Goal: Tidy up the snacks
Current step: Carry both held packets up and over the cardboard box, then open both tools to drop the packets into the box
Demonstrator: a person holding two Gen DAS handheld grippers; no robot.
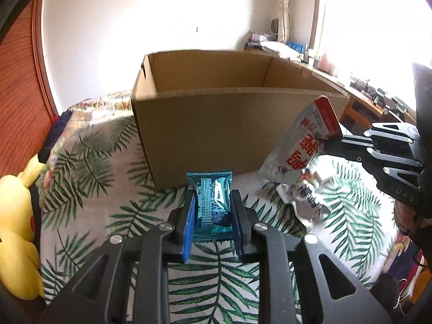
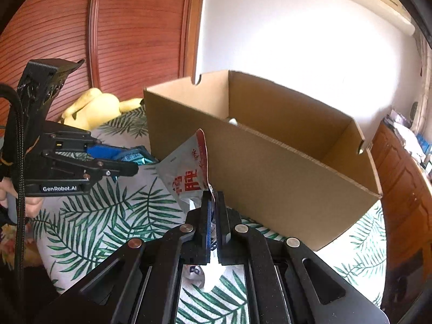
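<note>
Left claw (image 1: 213, 210) clenched on a teal foil packet (image 1: 214, 202): small, flat, glossy, pale print on its face, crimped top edge; held clear above the bed (image 1: 102, 202), just before the cardboard box (image 1: 216, 124). Right claw (image 2: 213, 216) clenched on the lower edge of a silver pouch (image 2: 186, 172): crinkled foil, large red characters, red band along the top, held tilted beside the box's near wall. Box stands open-topped on the leaf-print cover. Second silver pouch (image 1: 302, 199) lies on the bed below.
</note>
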